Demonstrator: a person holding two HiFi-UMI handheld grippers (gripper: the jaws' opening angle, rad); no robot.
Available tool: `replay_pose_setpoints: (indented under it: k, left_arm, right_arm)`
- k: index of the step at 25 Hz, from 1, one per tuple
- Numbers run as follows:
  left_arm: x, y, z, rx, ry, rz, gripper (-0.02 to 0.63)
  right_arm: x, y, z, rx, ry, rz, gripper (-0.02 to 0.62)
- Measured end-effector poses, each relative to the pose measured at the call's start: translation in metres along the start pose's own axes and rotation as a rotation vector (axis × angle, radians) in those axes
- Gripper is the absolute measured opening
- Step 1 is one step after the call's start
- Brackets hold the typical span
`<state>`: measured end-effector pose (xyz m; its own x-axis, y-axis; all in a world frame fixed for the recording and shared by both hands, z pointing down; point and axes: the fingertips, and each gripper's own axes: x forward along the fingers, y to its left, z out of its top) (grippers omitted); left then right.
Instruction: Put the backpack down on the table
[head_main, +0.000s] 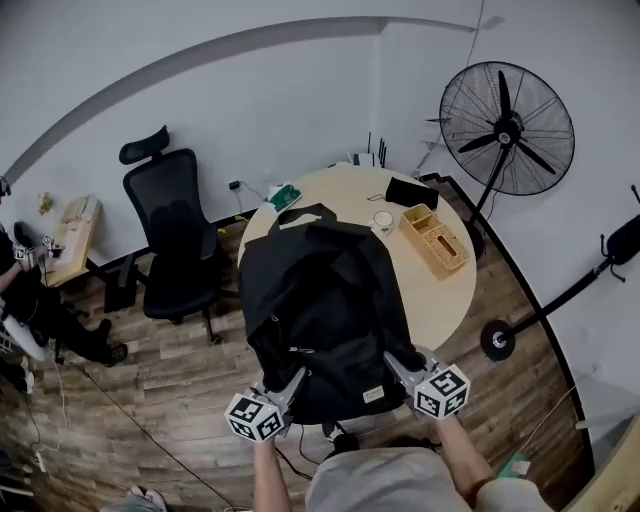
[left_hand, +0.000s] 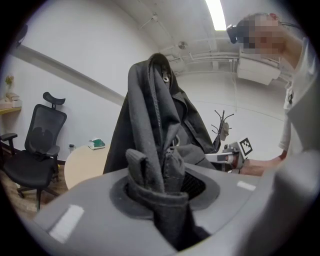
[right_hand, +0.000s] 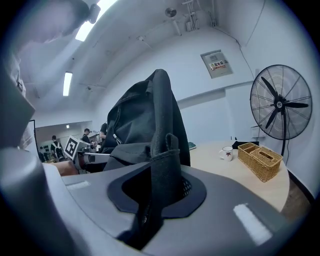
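A black backpack (head_main: 325, 320) hangs in the air between my two grippers, in front of the round beige table (head_main: 440, 290), with its upper part over the table's near edge. My left gripper (head_main: 287, 385) is shut on a bunched fold of the backpack's fabric (left_hand: 157, 175) at its lower left. At the lower right, my right gripper (head_main: 400, 368) is shut on a strap or fold of the same backpack (right_hand: 162, 170). The bag (right_hand: 145, 125) rises above both sets of jaws, zip visible in the left gripper view.
On the table stand a wicker basket (head_main: 435, 238), a small mug (head_main: 383, 219), a black pouch (head_main: 411, 190) and a green item (head_main: 284, 195). A black office chair (head_main: 175, 240) stands left of the table, a pedestal fan (head_main: 507, 130) right. A person sits at far left.
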<state>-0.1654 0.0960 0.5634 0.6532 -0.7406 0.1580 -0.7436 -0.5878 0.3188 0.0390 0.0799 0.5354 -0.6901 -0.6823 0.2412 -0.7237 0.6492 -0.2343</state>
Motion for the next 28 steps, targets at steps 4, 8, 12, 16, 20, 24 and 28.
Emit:
replay_pose_setpoints:
  k: [4,8,12,16,20,24,28]
  left_arm:
    - [-0.009,0.022,-0.001,-0.011,-0.006,0.005,0.183]
    - [-0.011,0.030,-0.003,-0.031,-0.006,0.020,0.183]
    - [-0.007,0.039,-0.004,-0.047,-0.007,0.049,0.183]
    - [0.001,0.050,-0.002,-0.045,-0.006,0.083,0.183]
    - [0.016,0.065,0.008,-0.042,0.000,0.110,0.183]
    - [0.036,0.077,0.017,-0.040,0.006,0.125,0.183]
    - [0.061,0.085,0.018,-0.047,0.015,0.126,0.183]
  right_arm:
    - [0.019,0.013,-0.002,-0.001,0.013,-0.006,0.049]
    - [0.029,0.014,-0.003,-0.003,0.032,0.002,0.049]
    - [0.043,0.007,-0.001,-0.008,0.046,0.020,0.049]
    - [0.060,-0.004,0.000,-0.004,0.048,0.050,0.049]
    - [0.081,-0.020,0.008,0.003,0.047,0.067,0.049]
    - [0.098,-0.040,0.017,0.010,0.050,0.073,0.049]
    - [0.108,-0.064,0.019,0.019,0.055,0.074,0.049]
